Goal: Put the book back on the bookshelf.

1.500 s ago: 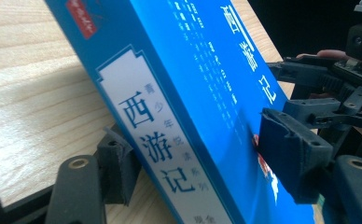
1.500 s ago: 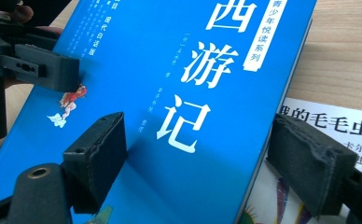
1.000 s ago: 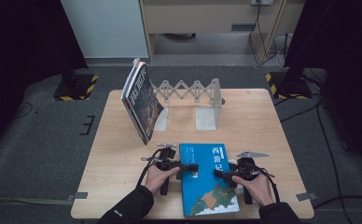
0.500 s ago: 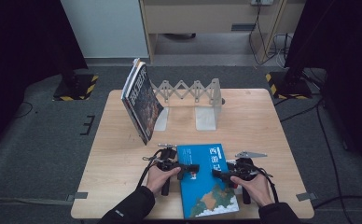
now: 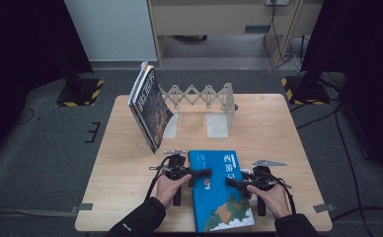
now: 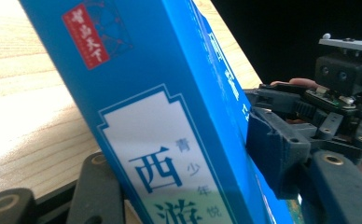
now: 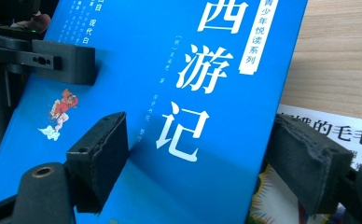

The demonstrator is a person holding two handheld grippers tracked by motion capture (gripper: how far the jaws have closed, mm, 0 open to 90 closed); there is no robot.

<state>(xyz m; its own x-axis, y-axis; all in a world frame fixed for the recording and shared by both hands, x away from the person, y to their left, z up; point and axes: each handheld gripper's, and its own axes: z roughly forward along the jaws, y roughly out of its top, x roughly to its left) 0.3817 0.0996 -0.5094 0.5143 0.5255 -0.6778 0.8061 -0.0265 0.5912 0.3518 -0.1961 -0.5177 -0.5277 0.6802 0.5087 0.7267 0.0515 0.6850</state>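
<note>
A thick blue book (image 5: 219, 197) with white Chinese lettering lies flat near the table's front edge. My left gripper (image 5: 204, 173) reaches in from the left over its spine. In the left gripper view my left gripper (image 6: 181, 149) has just been closing, and its pads now meet the blue book (image 6: 170, 116) between them. My right gripper (image 5: 231, 182) comes in from the right. In the right gripper view my right gripper (image 7: 198, 128) holds the blue book's (image 7: 170, 93) open edge, one pad on the cover and the other against the edge.
A dark book (image 5: 150, 108) leans tilted against the left end of a grey expanding book rack (image 5: 204, 96) at the back of the table. A thin white picture book (image 7: 328, 135) lies under the blue book's right edge. Bare wood (image 5: 130, 187) lies left of the hands.
</note>
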